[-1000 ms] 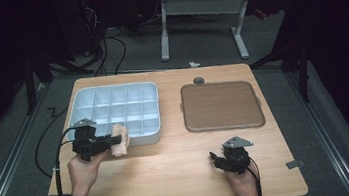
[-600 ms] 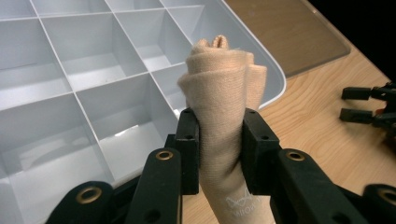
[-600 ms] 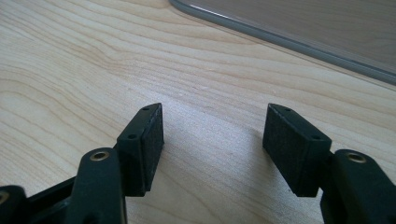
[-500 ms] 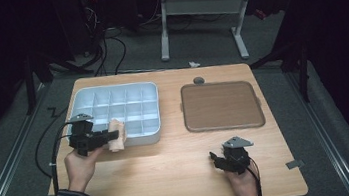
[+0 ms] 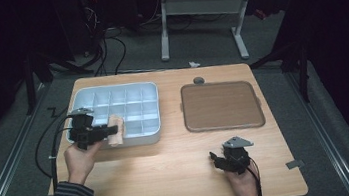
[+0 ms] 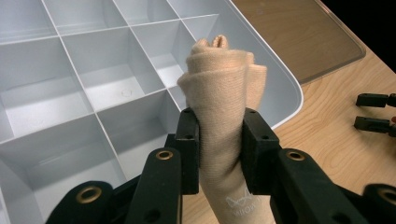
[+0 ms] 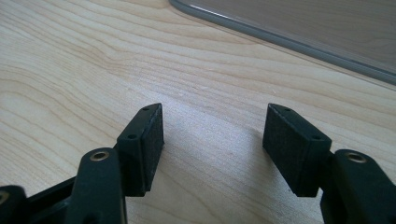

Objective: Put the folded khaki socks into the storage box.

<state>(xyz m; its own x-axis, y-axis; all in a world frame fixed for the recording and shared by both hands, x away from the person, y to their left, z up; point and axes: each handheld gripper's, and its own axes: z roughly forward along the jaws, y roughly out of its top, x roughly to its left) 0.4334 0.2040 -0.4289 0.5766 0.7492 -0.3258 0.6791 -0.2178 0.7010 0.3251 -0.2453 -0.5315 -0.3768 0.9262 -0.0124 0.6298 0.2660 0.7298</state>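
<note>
Raised left tool (image 6: pixel 218 140) carries rolled sock (image 6: pixel 224 93), bottom cropped.

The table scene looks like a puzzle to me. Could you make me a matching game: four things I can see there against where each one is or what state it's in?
Things:
1. beige rolled sock
2. divided tray
3. brown mat
4. right tool

States:
a. flat on the table's right half
b. open, holding nothing
c. clamped in the left tool
d. pale blue, compartments bare

Pairs: 1-c, 2-d, 3-a, 4-b
</note>
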